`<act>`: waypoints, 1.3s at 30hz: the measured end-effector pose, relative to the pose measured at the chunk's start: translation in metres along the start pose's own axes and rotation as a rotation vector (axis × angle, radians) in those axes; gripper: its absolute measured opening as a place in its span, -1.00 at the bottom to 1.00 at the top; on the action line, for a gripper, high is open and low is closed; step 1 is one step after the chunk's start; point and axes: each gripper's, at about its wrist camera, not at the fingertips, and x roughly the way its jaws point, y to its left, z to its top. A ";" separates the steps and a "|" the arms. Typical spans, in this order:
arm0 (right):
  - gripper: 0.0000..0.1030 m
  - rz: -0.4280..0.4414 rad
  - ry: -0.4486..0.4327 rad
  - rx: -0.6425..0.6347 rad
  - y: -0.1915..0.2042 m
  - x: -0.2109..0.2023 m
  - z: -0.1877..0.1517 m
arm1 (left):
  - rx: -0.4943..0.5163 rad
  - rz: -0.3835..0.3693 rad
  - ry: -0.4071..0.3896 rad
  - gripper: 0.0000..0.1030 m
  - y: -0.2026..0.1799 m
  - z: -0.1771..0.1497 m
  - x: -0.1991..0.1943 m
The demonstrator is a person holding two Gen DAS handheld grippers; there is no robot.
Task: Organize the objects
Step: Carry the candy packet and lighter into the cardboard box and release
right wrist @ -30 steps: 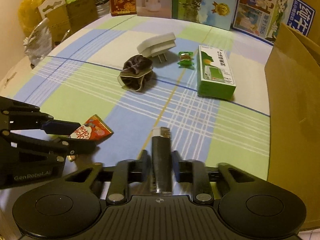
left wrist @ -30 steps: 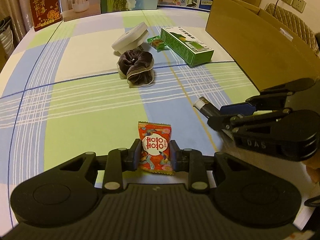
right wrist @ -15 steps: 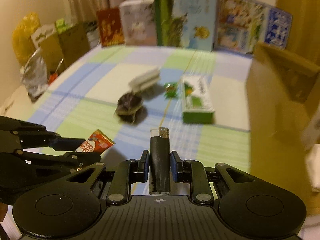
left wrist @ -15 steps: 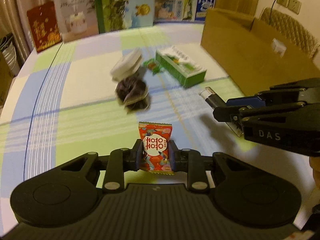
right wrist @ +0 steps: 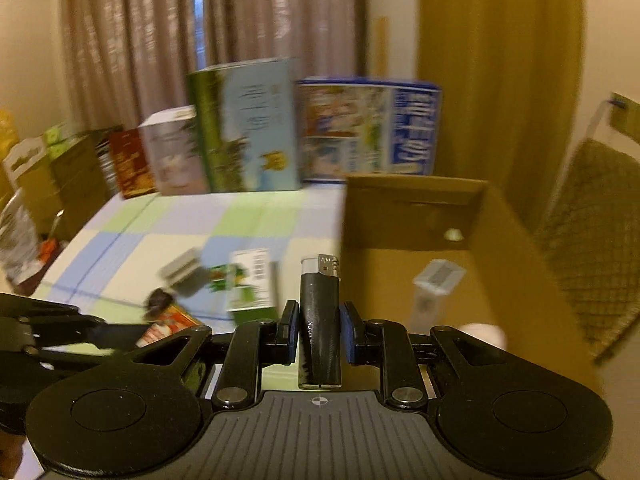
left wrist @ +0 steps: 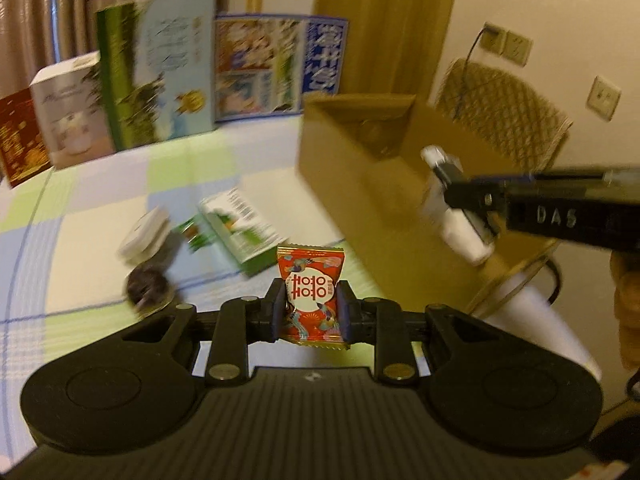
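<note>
I've got both loads airborne for the box (right wrist: pixel 404 248) at 1 o'clock: left gripper (left wrist: pixel 311 309) jaws pinch the candy (left wrist: pixel 311 290), right gripper (right wrist: pixel 319 332) jaws pinch the lighter (right wrist: pixel 320 320) upright so neither slips.

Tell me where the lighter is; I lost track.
In the right wrist view the lighter stands upright, clamped in the right claw, just before the cardboard box.

Each wrist camera looks forward from close behind its own fingers, raised above the tabletop (left wrist: pixel 100 240) and facing the far curtains, both sharing the cardboard box (right wrist: pixel 404 276) and upright printed cartons (left wrist: pixel 156 76).
</note>
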 end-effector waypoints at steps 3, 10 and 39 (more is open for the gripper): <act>-0.64 -0.039 0.001 0.022 -0.027 -0.008 0.001 | 0.001 -0.042 -0.032 -0.58 -0.019 0.017 0.002; -0.64 -0.090 0.022 0.065 -0.075 -0.013 -0.002 | 0.019 -0.112 -0.064 -0.58 -0.058 0.043 0.021; -0.64 -0.035 0.078 0.066 -0.107 0.010 -0.012 | 0.022 -0.071 -0.043 -0.41 -0.075 0.053 0.066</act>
